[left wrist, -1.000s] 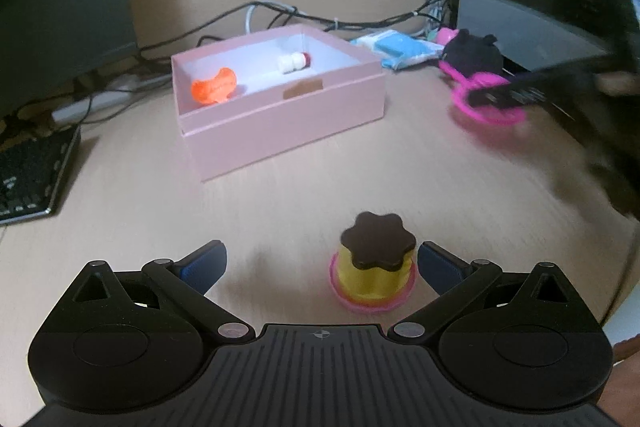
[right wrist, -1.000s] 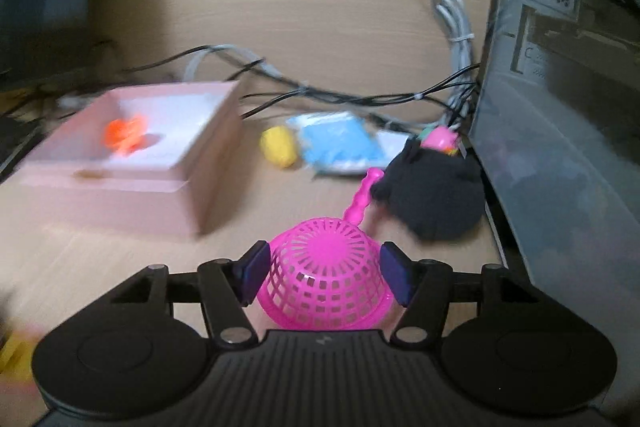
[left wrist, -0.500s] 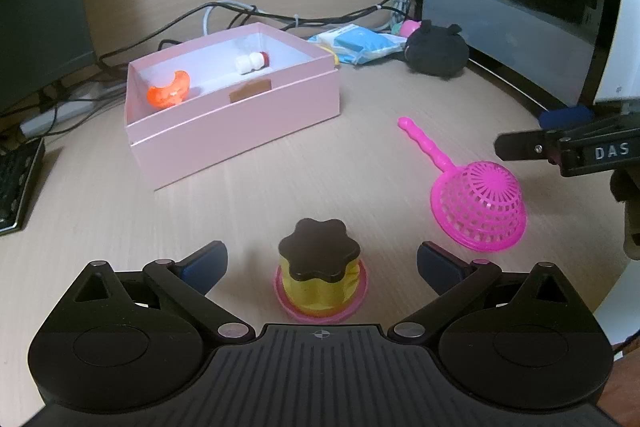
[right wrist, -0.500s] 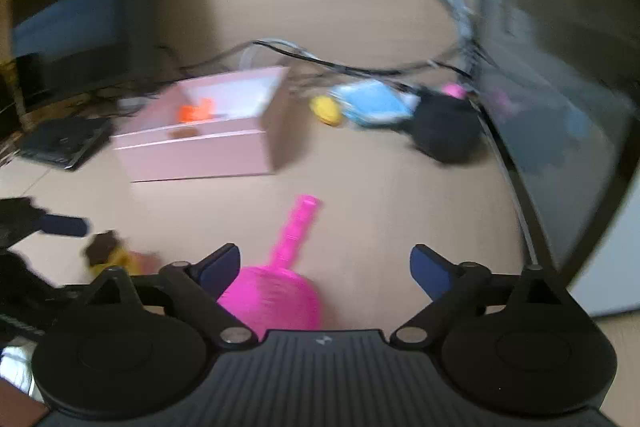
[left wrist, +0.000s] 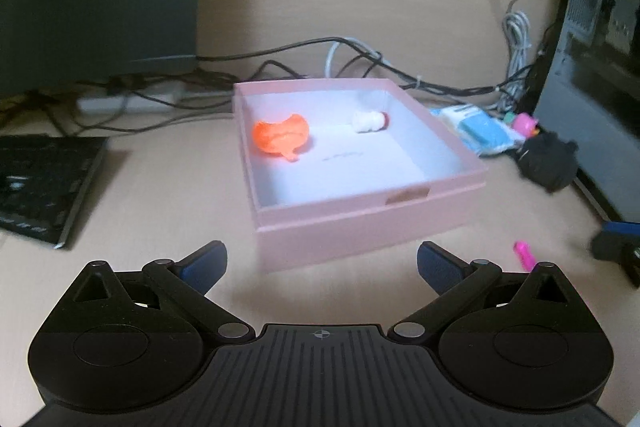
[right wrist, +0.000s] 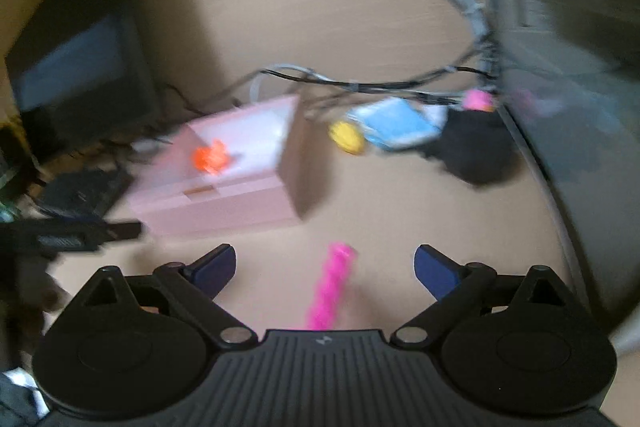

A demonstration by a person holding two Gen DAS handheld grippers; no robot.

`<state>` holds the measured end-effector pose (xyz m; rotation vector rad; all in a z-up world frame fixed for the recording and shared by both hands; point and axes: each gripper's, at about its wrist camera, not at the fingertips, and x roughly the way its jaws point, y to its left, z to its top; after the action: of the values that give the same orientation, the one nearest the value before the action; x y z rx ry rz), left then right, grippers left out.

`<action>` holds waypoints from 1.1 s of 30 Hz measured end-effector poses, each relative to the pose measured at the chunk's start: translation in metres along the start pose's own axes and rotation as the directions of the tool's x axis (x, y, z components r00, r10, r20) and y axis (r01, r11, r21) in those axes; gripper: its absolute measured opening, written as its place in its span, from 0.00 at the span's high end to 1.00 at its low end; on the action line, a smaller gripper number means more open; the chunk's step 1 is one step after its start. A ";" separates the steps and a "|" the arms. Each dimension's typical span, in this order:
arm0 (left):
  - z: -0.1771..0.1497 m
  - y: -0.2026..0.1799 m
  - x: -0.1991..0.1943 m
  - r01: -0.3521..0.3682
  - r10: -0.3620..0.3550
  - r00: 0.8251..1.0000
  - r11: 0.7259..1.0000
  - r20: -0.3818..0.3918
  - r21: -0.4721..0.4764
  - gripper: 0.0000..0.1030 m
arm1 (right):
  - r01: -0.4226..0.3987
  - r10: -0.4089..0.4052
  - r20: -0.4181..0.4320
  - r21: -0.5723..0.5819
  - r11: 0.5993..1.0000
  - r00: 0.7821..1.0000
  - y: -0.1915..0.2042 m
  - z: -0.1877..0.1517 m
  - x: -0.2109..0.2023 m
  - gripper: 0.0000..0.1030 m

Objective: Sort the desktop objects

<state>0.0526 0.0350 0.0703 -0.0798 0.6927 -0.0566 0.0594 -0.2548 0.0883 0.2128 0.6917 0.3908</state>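
A pink open box (left wrist: 372, 223) sits on the desk, holding an orange toy (left wrist: 281, 135) and a small white toy (left wrist: 368, 121). My left gripper (left wrist: 322, 263) is open and empty, raised just in front of the box. My right gripper (right wrist: 324, 265) is open and empty above the pink strainer's handle (right wrist: 330, 291), which lies on the desk between the fingers; its basket is hidden. The handle tip (left wrist: 525, 255) also shows in the left wrist view. The box (right wrist: 224, 187) appears blurred in the right wrist view. The yellow cup toy is out of view.
A black plush (left wrist: 548, 163), a blue packet (left wrist: 484, 129) and a yellow toy (right wrist: 346, 137) lie right of the box. A keyboard (left wrist: 36, 183) is at left, a PC case (left wrist: 600, 87) at right, and cables (left wrist: 360, 59) run along the back.
Both grippers have lifted and pulled back. The left one now looks into the box and the yellow cup toy has dropped out of view. The right one has let go of the strainer.
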 end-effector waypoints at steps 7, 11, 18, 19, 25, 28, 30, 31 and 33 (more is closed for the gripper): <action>0.009 0.004 0.015 0.072 -0.072 0.997 0.997 -0.002 -0.022 0.00 | -0.087 0.103 -0.108 0.145 0.986 0.989 0.001 0.056 0.080 0.06; 0.005 0.000 0.021 0.085 -0.085 0.996 0.996 -0.001 0.014 0.00 | -0.059 0.085 -0.150 0.170 0.984 0.985 0.002 0.061 0.117 0.06; 0.004 0.002 0.022 0.184 -0.184 0.983 0.983 -0.022 0.022 0.00 | -0.162 0.184 -0.178 0.130 0.978 0.967 0.035 0.057 0.134 0.04; 0.004 0.002 0.022 0.192 -0.192 0.981 0.981 -0.025 0.029 0.00 | -0.186 0.205 -0.189 0.113 0.976 0.960 0.042 0.056 0.137 0.04; 0.000 0.005 0.012 0.170 -0.170 0.985 0.984 -0.012 0.061 0.00 | -0.248 0.247 -0.188 0.019 0.969 0.951 0.080 0.059 0.151 0.06; 0.001 0.020 -0.002 0.115 -0.115 0.993 0.993 0.018 0.041 0.00 | -0.193 0.187 -0.196 -0.014 0.981 0.963 0.082 0.064 0.161 0.07; -0.001 0.031 -0.012 0.080 -0.081 0.996 0.997 0.046 0.021 0.00 | -0.158 0.150 -0.203 -0.023 0.987 0.967 0.077 0.066 0.164 0.07; -0.002 0.036 -0.016 0.062 -0.063 0.996 0.998 0.057 0.011 0.00 | -0.136 0.126 -0.204 -0.032 0.990 0.971 0.076 0.066 0.164 0.07; -0.005 0.046 -0.017 0.028 -0.027 0.998 0.999 0.061 -0.015 0.00 | -0.074 0.060 -0.200 -0.062 0.995 0.978 0.070 0.067 0.163 0.08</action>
<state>0.0371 0.0815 0.0730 -0.1063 0.6310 -0.0751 0.1980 -0.1278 0.0669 0.1329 0.8668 0.5041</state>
